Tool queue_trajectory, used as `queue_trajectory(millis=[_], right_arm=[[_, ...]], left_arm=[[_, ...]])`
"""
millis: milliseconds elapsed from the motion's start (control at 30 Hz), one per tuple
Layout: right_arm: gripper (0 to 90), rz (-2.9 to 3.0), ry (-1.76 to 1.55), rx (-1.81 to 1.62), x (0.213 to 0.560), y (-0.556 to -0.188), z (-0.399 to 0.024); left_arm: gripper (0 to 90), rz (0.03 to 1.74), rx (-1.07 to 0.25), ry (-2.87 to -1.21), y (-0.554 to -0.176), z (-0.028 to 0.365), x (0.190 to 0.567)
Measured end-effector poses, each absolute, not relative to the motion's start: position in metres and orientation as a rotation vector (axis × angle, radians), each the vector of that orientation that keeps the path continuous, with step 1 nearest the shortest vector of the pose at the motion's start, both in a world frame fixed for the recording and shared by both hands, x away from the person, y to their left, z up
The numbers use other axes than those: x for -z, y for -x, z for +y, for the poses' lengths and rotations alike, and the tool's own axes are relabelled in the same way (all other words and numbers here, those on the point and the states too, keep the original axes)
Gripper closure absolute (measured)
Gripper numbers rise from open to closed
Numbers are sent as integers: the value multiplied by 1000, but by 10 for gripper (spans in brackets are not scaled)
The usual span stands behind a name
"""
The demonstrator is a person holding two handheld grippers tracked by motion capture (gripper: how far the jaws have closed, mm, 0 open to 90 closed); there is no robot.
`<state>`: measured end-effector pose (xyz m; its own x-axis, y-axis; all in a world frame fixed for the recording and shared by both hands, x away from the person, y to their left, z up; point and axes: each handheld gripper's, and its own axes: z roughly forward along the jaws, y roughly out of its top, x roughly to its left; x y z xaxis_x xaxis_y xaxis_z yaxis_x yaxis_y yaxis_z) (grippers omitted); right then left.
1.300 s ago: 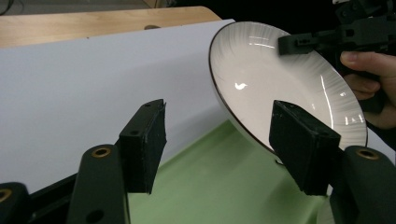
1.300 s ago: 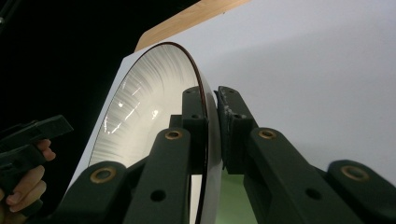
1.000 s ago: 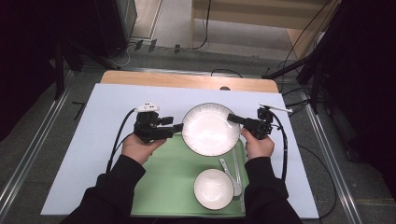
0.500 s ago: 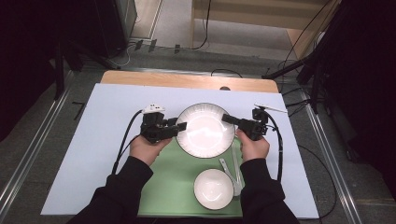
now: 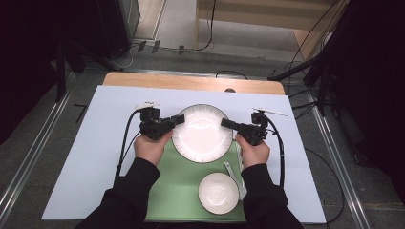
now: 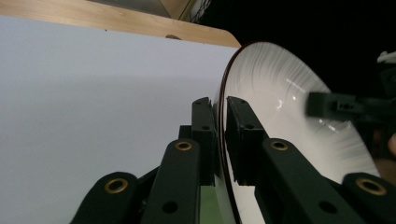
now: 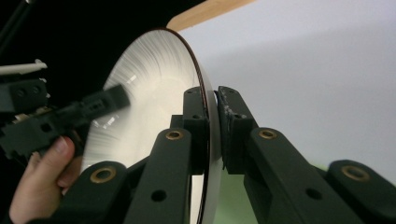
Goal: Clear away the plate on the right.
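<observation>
Closing in, our left tool [image 5: 177, 119] has just been shutting its jaws and now pinches the left rim of the big white plate [image 5: 202, 133], which has drifted nearer us over the green mat [image 5: 181, 176]. Our right tool [image 5: 226, 124] clamps the opposite rim. We see the small bowl [image 5: 218, 192] and spoon [image 5: 235, 175] nearer us on the worktop [image 5: 95, 157].

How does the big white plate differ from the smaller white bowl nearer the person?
The plate is wider and shallower; the bowl is smaller and deeper. The plate is clamped at opposite rims by the left gripper and right gripper; the bowl sits untouched on the green mat. Both are round and white.
</observation>
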<state>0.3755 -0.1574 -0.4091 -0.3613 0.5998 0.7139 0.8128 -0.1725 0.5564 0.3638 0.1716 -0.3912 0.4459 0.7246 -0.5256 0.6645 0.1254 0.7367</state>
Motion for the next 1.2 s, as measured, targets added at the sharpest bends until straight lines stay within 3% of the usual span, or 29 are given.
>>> queue_trajectory(millis=[233, 633, 833, 1200], right_arm=[[819, -1870, 1579, 1531, 414, -379, -154], [532, -2072, 1463, 1605, 406, -378, -145], [477, -2151, 1449, 1623, 402, -376, -157], [474, -2334, 1337, 1601, 402, -368, -164]], left_arm=[[851, 1267, -30, -1606, -367, 180, 388], [847, 1308, -15, -1621, -370, 198, 391], [845, 1339, 10, -1588, -371, 215, 393], [842, 1354, 43, -1615, -360, 238, 394]])
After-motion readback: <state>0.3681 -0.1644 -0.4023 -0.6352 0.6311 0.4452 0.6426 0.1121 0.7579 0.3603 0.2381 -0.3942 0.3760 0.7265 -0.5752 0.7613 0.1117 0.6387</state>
